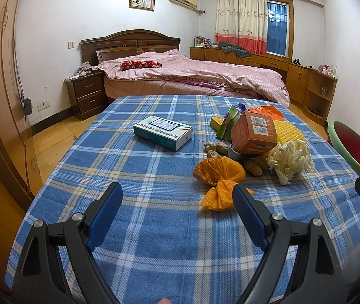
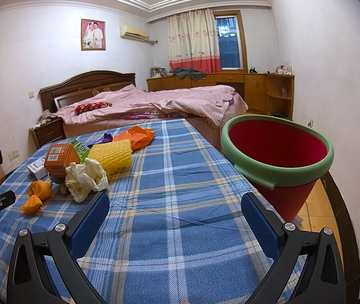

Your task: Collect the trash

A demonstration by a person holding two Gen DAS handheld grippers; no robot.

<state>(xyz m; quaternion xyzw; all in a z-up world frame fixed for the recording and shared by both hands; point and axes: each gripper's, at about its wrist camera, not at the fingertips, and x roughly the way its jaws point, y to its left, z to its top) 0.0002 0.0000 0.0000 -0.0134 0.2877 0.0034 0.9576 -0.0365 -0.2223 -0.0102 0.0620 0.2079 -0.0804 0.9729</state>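
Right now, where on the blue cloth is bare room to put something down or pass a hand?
Bare cloth lies between the trash pile and the red bin, in front of the right gripper. Another patch lies near the left gripper, this side of the white box. It is crowded around the orange box, peanuts and tissue.

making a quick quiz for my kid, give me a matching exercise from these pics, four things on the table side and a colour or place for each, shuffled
Things:
1. bin
2. crumpled tissue
3. medicine box
4. twisted wrapper

Descriptions:
A. pale cream, at the near edge of the trash pile
B. orange, nearest the left gripper
C. red with a green rim, off the table's right edge
D. white and teal, lying apart, left of the pile

Pairs: 1-C, 2-A, 3-D, 4-B
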